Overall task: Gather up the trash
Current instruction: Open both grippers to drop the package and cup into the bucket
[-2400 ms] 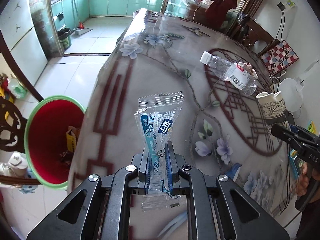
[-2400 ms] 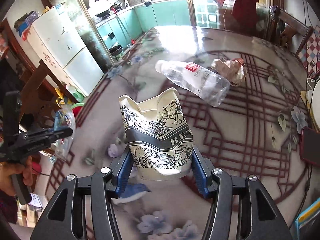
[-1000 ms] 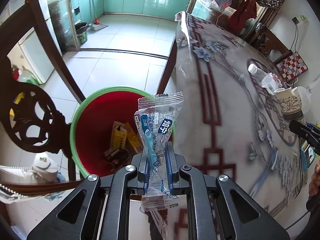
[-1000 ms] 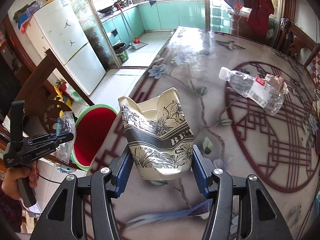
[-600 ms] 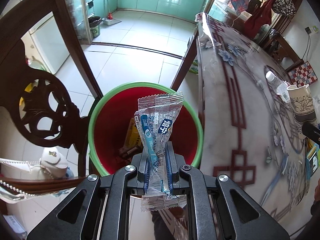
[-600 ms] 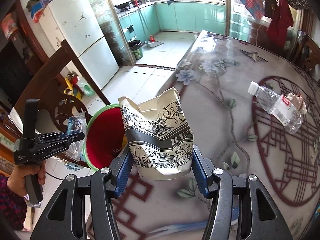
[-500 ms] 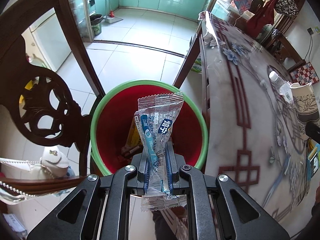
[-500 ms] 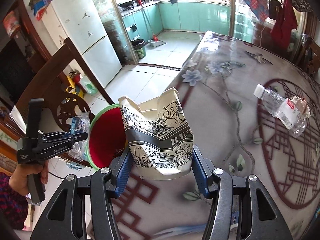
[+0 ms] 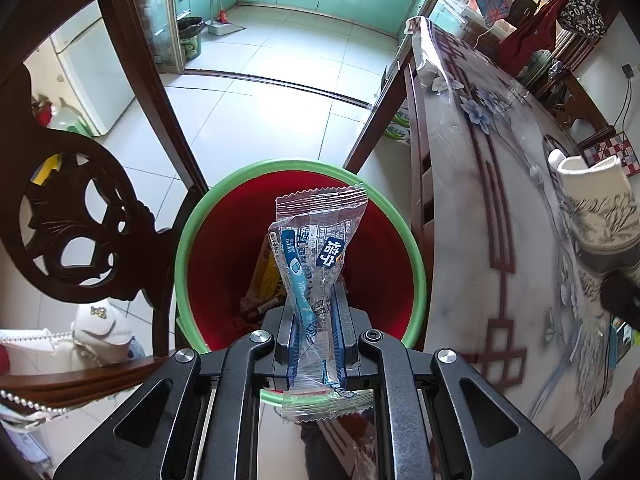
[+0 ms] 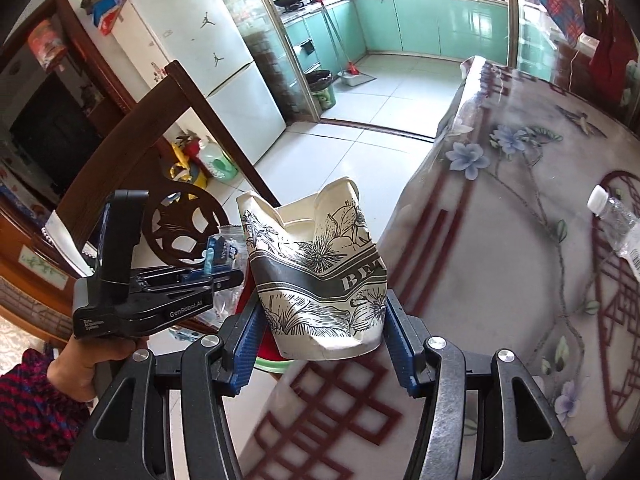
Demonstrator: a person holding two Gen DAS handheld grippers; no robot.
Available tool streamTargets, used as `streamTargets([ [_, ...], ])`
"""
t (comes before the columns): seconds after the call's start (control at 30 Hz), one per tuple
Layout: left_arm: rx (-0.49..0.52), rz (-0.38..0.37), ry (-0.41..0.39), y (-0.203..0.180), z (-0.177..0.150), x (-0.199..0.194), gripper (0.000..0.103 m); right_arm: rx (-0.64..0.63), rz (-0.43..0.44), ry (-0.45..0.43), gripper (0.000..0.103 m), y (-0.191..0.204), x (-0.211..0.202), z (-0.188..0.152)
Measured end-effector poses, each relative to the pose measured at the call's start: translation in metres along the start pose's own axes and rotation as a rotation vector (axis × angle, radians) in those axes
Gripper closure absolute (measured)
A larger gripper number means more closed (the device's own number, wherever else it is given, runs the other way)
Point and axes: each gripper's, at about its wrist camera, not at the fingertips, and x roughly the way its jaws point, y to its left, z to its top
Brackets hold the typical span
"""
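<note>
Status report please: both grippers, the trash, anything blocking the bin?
Left gripper shut on wrapper, over red bin. Right gripper shut on crushed cup, at table edge. Bin mouth unobstructed.

Bright daylight, fisheye-warped edges, tabletop glare

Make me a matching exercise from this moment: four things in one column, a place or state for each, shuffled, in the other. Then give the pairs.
Things:
1. clear wrapper
2. crushed paper cup
3. plastic bottle
4. red bin

Places or states:
A. lying on the table
B. on the floor beside the table
C. pinched in the left gripper
D. clamped in the right gripper

Pairs: 1-C, 2-D, 3-A, 4-B
</note>
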Motion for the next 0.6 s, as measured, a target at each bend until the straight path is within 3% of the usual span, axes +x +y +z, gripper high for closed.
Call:
streamTargets([
  [0.1, -0.013, -0.006, -0.001, 0.002, 0.004, 0.000, 0.090, 0.003, 0.006, 0.013, 0.049, 0.000, 0.005, -0.004],
  [0.2, -0.016, -0.009, 0.006, 0.003, 0.008, 0.002, 0.076, 0.014, 0.015, 0.029, 0.049, 0.001, 0.010, -0.005],
  [0.33, -0.048, 0.021, -0.056, 0.007, 0.008, -0.010, 0.030, 0.012, 0.017, 0.037, 0.048, 0.003, 0.015, -0.005],
  [0.6, -0.107, 0.073, -0.140, 0.022, -0.001, -0.040, 0.025, -0.039, 0.037, 0.044, 0.048, 0.020, 0.029, 0.002],
])
